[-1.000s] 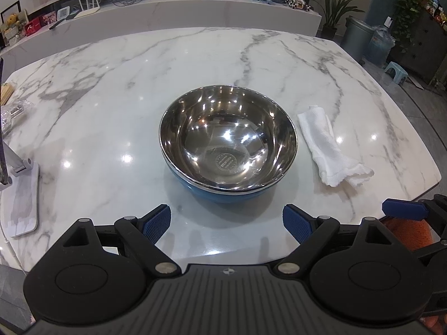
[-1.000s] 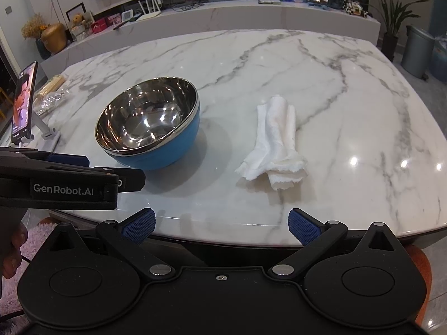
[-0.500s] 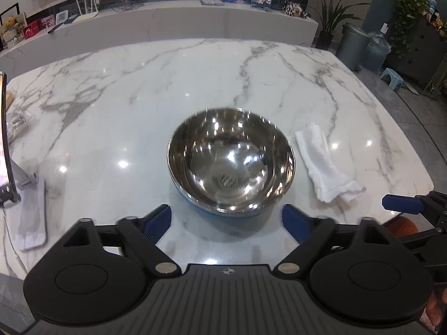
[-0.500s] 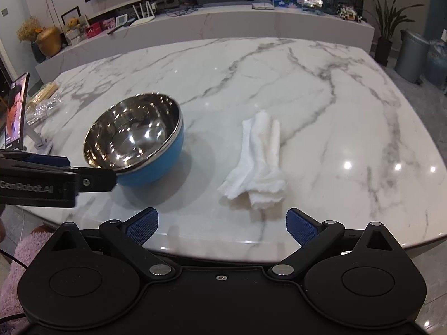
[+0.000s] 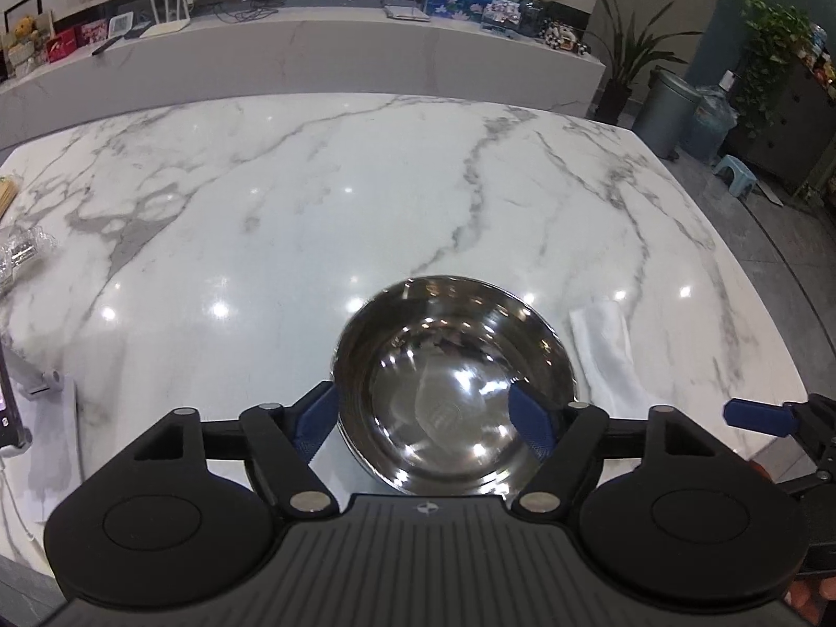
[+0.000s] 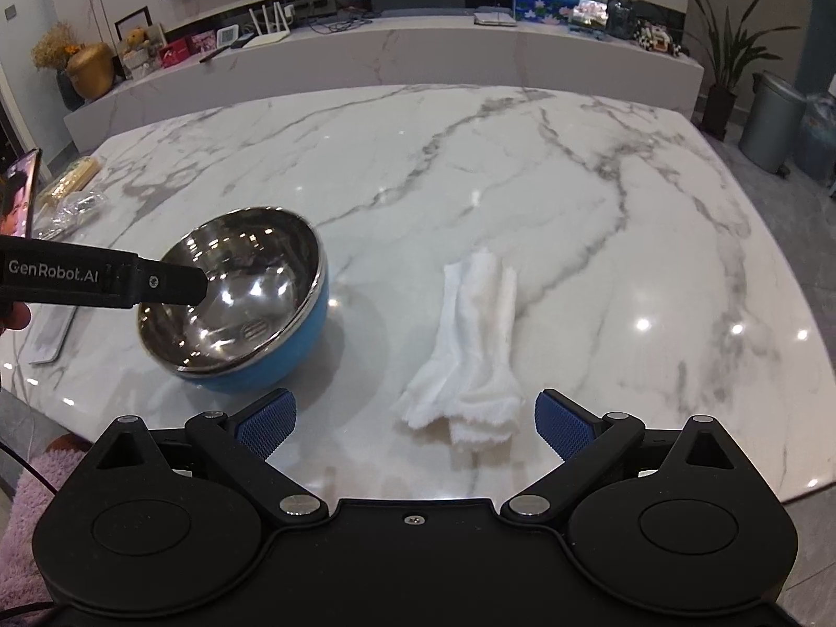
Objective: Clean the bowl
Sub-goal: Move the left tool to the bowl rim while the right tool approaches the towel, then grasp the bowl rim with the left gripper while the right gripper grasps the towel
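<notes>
Bowl: a steel-lined bowl [image 6: 235, 303] with a blue outer shell stood on the marble table [image 6: 522, 172], toward its near left part, tilted with its mouth toward the near side.
Cloth: a folded white cloth [image 6: 470, 345] lay flat on the marble just right of the bowl, apart from it.
Left gripper: the left gripper [image 5: 423, 418] straddled the bowl's near rim, one blue pad outside the left wall and one inside the basin; its jaws were opening, and whether a pad touched the steel could not be told for certain.
Right gripper: the right gripper [image 6: 413, 420] was spread wide and empty, the near end of the cloth lying between its pads without contact.
Progress: judged from the layout, no wiping had begun; the cloth was not yet picked up, so grasping it, steadying the bowl and wiping the basin remained.
Left wrist view: showed the basin interior and pad placement at the rim.
Right wrist view: showed the blue shell, the tilt and the whole cloth.
</notes>
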`<act>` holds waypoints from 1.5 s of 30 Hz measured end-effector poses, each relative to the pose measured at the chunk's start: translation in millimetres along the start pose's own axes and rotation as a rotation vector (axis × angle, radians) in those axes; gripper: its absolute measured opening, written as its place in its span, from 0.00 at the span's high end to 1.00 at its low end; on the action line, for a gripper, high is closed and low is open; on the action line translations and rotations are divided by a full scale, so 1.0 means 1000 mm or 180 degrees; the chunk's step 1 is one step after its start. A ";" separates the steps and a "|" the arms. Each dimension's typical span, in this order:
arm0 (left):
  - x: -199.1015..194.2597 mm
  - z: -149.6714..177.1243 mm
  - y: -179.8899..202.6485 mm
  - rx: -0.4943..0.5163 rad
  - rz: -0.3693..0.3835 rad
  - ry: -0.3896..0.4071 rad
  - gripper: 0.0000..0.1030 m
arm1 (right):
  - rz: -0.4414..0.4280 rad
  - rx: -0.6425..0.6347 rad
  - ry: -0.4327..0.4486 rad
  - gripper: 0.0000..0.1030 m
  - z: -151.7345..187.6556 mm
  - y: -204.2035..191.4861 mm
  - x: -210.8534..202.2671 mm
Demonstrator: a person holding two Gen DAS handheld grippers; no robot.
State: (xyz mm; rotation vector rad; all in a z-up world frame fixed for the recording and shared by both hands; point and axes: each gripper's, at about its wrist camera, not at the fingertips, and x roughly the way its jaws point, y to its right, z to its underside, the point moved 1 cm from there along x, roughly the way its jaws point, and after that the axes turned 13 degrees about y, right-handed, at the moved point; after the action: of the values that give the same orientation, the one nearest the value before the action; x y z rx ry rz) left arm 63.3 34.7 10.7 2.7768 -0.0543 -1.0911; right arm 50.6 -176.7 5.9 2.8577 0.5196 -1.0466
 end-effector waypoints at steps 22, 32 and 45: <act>0.051 0.013 -0.021 -0.0191 -0.0154 -0.0482 0.19 | 0.0053 -0.0166 -0.0205 0.13 -0.013 0.009 0.054; 0.052 0.013 -0.025 -0.0306 -0.0177 -0.0523 0.29 | -0.0019 -0.0272 -0.0272 0.51 -0.017 0.012 0.072; 0.045 0.017 -0.027 -0.0297 -0.0164 -0.0528 0.68 | 0.0030 -0.0371 -0.0329 0.84 -0.009 0.016 0.091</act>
State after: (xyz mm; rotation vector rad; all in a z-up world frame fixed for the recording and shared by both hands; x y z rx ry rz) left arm 84.5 54.7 -36.4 2.6140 0.0479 -1.2997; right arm 126.3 -163.2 -46.0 2.6868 0.5397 -1.1164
